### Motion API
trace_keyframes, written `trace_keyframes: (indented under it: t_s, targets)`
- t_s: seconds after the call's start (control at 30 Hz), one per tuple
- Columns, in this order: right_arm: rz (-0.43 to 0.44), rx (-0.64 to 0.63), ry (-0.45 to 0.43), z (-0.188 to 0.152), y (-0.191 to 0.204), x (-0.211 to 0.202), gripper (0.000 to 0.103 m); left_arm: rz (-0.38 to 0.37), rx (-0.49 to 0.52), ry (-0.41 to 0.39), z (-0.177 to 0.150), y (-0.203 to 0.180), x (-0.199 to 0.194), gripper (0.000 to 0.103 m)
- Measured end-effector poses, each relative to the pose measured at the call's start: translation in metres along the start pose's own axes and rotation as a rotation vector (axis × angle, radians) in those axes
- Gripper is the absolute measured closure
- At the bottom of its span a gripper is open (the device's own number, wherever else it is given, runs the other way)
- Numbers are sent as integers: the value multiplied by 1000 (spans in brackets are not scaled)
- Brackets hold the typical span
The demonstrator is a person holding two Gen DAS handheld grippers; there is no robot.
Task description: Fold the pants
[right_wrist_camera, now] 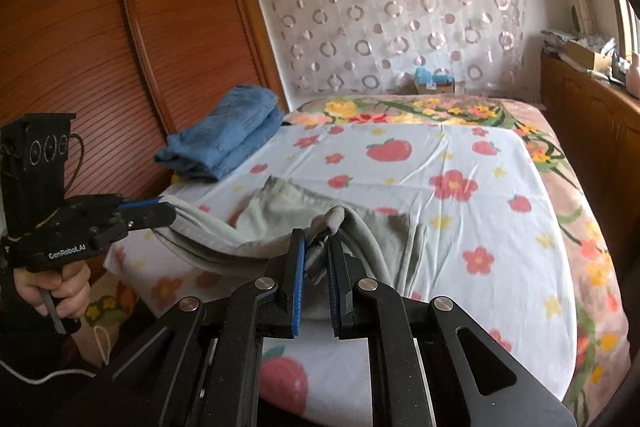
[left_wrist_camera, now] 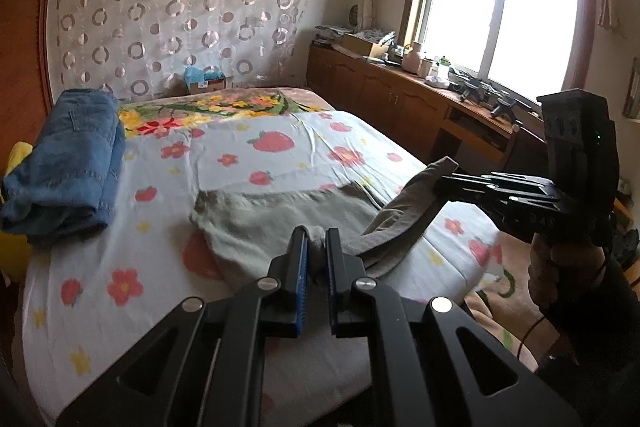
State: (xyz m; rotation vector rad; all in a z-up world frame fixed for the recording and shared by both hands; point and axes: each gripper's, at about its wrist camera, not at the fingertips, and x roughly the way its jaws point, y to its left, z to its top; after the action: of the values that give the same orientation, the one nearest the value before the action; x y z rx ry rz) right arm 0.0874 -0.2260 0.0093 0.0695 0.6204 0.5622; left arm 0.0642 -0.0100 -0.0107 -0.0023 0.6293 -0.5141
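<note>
Grey pants [left_wrist_camera: 272,215] lie on the flowered bed sheet [left_wrist_camera: 280,131], their near end lifted off the bed. In the left wrist view my left gripper [left_wrist_camera: 316,233] is shut on a bunch of the grey cloth at that near edge. To the right, my right gripper [left_wrist_camera: 440,183], held by a hand, is shut on another part of the same edge, and the cloth hangs between the two. The right wrist view shows the right gripper [right_wrist_camera: 316,239] pinching the pants [right_wrist_camera: 280,211], with the left gripper [right_wrist_camera: 170,211] clamped on the hem at the left.
Folded blue jeans [left_wrist_camera: 68,163] sit at the bed's far left, beside a wooden wardrobe [right_wrist_camera: 80,47]. A cardboard box [left_wrist_camera: 206,81] stands at the head of the bed. A low wooden cabinet [left_wrist_camera: 380,95] with clutter runs under the window on the right.
</note>
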Motion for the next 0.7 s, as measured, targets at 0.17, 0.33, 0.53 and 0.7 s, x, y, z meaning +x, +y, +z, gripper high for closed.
trace_keyframes:
  t_s: [0.17, 0.33, 0.53, 0.7]
  targets:
    - [-27, -1, -2, 11, -9, 19, 95, 22, 5, -10, 12, 7, 14, 98]
    - [-40, 17, 21, 14, -18, 40, 95, 51, -2, 3, 13, 13, 31, 97]
    - [-53, 20, 55, 13, -23, 61, 95, 79, -25, 26, 11, 22, 46, 95]
    - [-75, 17, 77, 14, -27, 77, 95, 94, -35, 27, 12, 29, 49, 91]
